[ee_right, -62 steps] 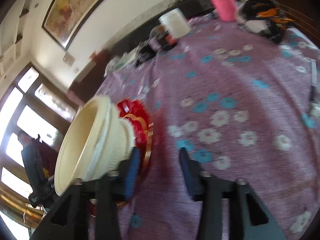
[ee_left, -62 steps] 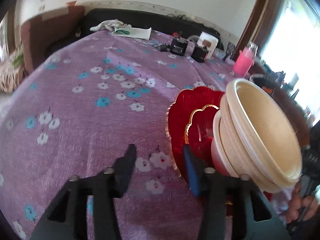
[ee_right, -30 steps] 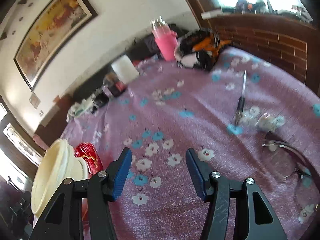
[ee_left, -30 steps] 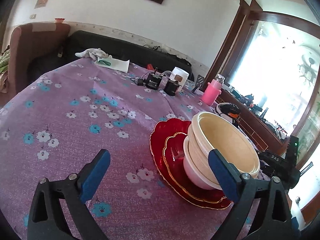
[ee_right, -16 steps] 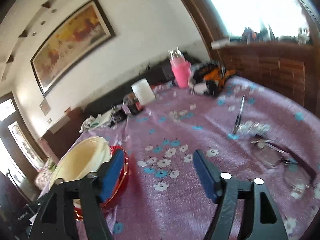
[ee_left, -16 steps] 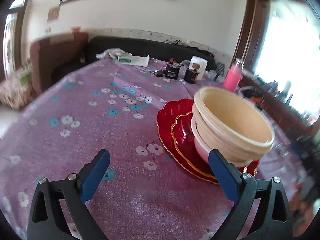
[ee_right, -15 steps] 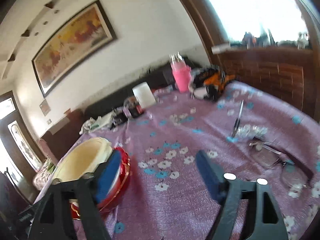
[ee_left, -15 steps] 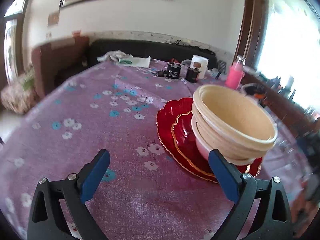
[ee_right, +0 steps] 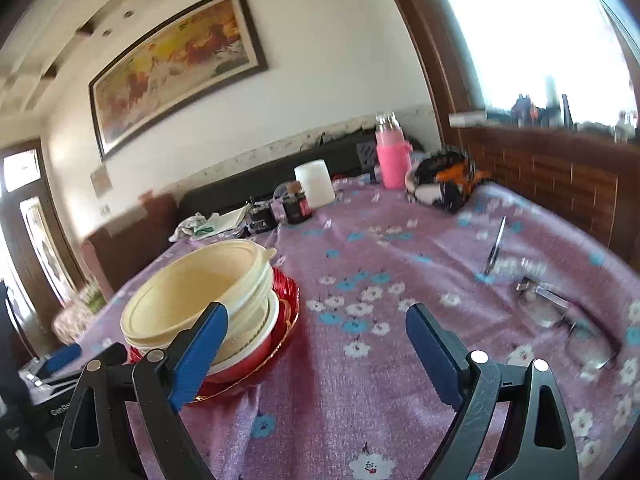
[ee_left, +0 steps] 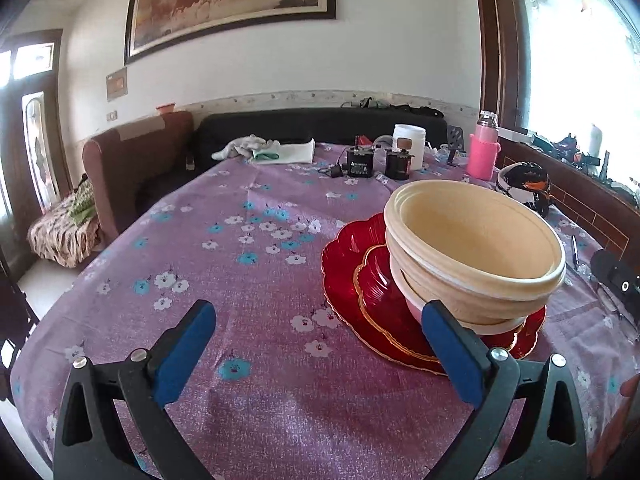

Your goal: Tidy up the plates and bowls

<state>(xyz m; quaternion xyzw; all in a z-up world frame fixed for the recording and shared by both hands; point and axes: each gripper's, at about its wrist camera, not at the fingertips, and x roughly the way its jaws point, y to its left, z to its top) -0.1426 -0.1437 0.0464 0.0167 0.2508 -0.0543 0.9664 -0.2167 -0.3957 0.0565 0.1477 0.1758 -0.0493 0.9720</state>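
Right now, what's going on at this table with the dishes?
A person is tidying dishes with a handheld gripper in each hand. The cream bowls sit nested on a pinkish bowl, on two red plates, all resting on the purple floral tablecloth. Neither gripper holds anything: the left gripper is wide open beside the stack, and the right gripper has just been opening, nothing between its jaws.

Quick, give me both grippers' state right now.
Left gripper: open, holding nothing.
Right gripper: open, jaws just been opening, nothing between them.
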